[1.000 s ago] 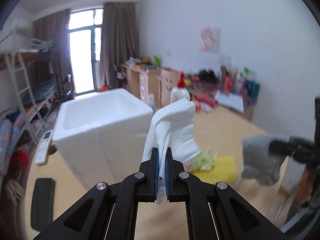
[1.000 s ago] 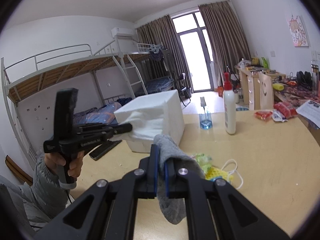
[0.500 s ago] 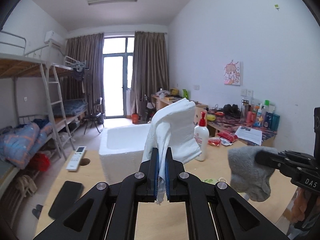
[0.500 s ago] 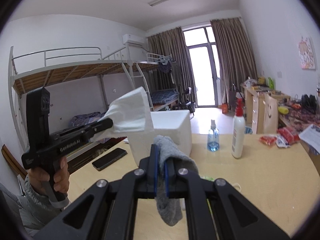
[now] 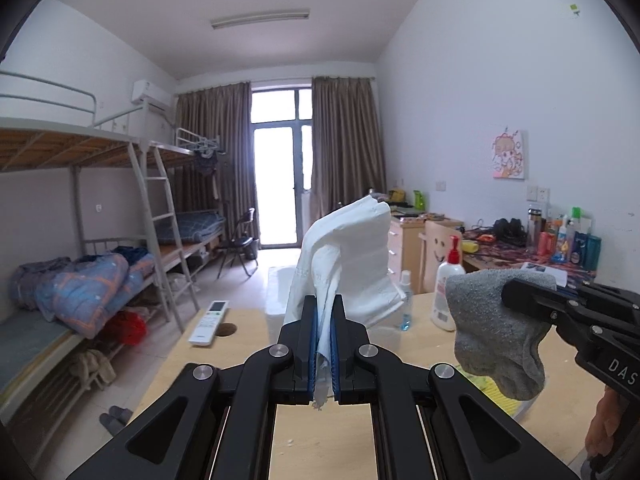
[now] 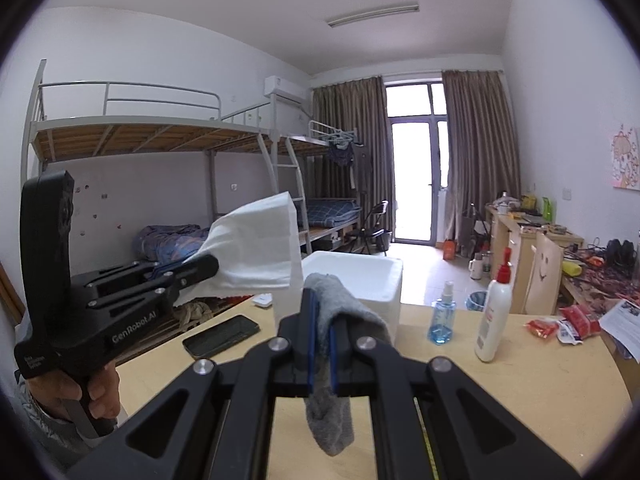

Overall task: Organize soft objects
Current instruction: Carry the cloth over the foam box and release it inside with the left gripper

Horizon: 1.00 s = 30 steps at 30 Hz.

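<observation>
- Left gripper (image 5: 324, 344) is clamping the white cloth (image 5: 352, 264), jaws pressed together on its lower edge; the cloth is fanning up toward 12 o'clock and hiding most of the box in the left wrist view.
- Foam box (image 6: 360, 280) is sitting on the wooden table (image 6: 540, 380) ahead at 12 o'clock, open top up; judging it as the drop target for both soft items.
- Right gripper (image 6: 320, 344) is pinching the grey sock (image 6: 332, 416), jaws closed on its middle, 1 end draping over the top and the other dangling toward 6 o'clock.
- In the left wrist view the sock is hanging at 3 o'clock, just beside the cloth but apart from it.
- Doing it well: carrying each item fully past the box rim before letting go, 1 at a time, so the 2 grippers are not crowding the opening.
- Keeping the sock's dangling end high enough to clear the rim; it looks likely to snag or drape outside.
- Cloth is light and stiff-folded; lowering it into the box before releasing probably beats dropping from above.
- Spray bottle (image 6: 442, 318) and lotion bottle (image 6: 494, 320) are standing at 2 o'clock, near the box; swinging wide to the right risks tipping them.
</observation>
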Each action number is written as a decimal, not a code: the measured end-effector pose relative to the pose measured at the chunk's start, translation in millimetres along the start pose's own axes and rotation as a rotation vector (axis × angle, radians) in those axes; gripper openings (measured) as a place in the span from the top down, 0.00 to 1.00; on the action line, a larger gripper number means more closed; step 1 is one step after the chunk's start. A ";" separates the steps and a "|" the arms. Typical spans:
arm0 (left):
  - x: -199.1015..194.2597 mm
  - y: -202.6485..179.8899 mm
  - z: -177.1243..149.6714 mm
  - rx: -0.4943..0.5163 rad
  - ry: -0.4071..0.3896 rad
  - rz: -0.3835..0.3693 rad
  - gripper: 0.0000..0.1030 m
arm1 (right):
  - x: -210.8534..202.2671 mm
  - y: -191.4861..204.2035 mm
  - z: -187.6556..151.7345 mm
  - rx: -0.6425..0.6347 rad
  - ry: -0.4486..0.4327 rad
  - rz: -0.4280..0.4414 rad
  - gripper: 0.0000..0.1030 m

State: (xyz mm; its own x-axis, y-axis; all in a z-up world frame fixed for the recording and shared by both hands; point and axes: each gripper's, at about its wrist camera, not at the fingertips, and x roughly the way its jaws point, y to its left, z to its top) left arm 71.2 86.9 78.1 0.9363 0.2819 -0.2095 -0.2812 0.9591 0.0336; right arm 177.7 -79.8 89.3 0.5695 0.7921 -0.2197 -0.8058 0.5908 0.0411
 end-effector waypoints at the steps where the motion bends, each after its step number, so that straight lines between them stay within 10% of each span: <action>1: -0.7 2.3 -0.9 0.000 0.003 0.009 0.95 | 1.4 1.3 0.3 -0.003 0.000 0.003 0.92; 30: 53.8 41.3 52.5 -0.057 0.066 -0.004 0.95 | 58.4 -8.1 66.2 -0.037 0.004 0.009 0.92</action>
State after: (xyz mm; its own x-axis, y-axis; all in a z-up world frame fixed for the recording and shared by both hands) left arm 121.0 143.2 119.6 0.9220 0.2739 -0.2735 -0.2909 0.9565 -0.0229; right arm 228.2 -28.2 140.7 0.5618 0.7964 -0.2237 -0.8161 0.5778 0.0073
